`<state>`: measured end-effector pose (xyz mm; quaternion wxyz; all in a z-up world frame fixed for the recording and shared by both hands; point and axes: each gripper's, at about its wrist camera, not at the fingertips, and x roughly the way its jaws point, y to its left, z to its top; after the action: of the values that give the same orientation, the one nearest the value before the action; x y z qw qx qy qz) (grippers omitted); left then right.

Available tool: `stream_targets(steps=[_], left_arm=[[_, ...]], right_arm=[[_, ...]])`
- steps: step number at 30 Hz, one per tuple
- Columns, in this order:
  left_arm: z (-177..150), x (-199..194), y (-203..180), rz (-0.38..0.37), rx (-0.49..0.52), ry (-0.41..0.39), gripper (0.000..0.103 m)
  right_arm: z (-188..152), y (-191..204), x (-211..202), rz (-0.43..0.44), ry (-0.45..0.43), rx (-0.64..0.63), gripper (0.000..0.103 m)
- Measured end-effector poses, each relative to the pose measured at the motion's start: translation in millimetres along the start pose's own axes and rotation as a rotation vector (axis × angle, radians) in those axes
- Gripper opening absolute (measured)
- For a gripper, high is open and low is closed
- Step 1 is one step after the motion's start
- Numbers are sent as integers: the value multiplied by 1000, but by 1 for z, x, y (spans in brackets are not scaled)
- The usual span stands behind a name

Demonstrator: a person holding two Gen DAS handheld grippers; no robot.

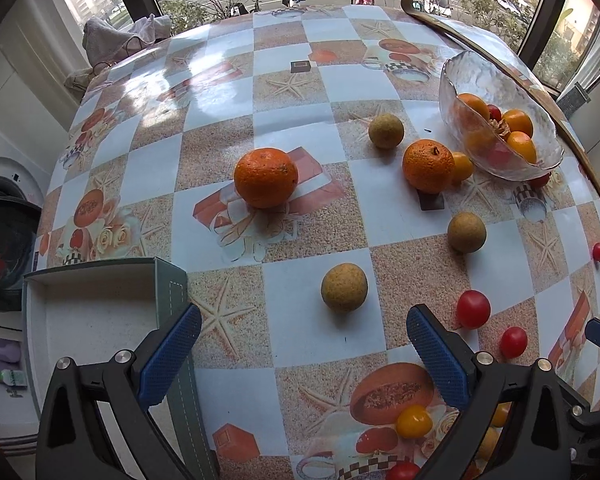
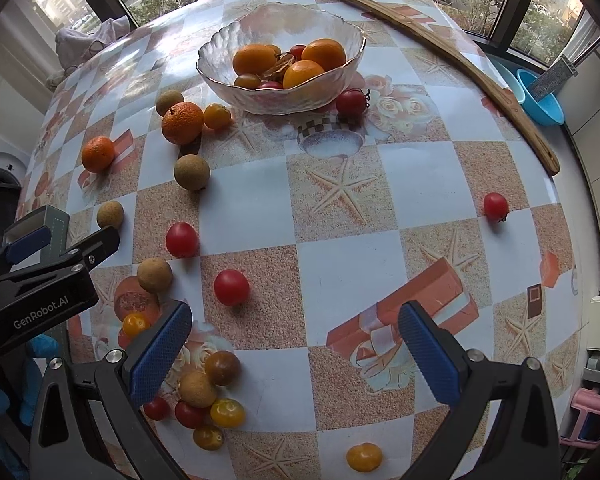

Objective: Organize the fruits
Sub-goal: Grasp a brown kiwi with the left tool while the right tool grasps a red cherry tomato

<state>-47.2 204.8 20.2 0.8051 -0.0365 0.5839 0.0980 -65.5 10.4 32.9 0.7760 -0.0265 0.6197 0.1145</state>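
Note:
A glass bowl [image 2: 220, 80] with oranges and small tomatoes stands at the far side of the table; it also shows in the left wrist view [image 1: 452, 92]. Loose fruit lies around: two tangerines [image 1: 266, 178] [image 1: 427, 166], brown longans [image 1: 344, 287], red cherry tomatoes [image 2: 231, 287] and yellow ones [image 2: 364, 457]. My left gripper [image 1: 304, 354] is open and empty, just short of a longan. My right gripper [image 2: 296, 354] is open and empty above the tablecloth; the left gripper's body [image 2: 40, 280] shows at its left.
A grey open box [image 1: 100, 304] sits at the table's left edge. A long wooden stick [image 2: 440, 52] lies along the far right edge. A cloth heap [image 1: 120, 32] is at the far left corner. A blue basin [image 2: 540, 100] is beyond the table.

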Motion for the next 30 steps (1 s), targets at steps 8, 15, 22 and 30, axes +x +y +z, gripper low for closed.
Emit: stream_targets(steps=[8,15,22,30], left_arm=[[6,17,-9,-14,35,15,86],[8,15,-15,-56,43,-3,64],[2,6,-25,-109,58,-15,26],[-12,-24,-3,-155,7,-48,26]], right_arm=[[2,12,21,33,29,-40,90],[7,34,24,26,5,-123,67],[7,47,24,-29,-4,-178,21],[7,30,13,95,1,-68,21]])
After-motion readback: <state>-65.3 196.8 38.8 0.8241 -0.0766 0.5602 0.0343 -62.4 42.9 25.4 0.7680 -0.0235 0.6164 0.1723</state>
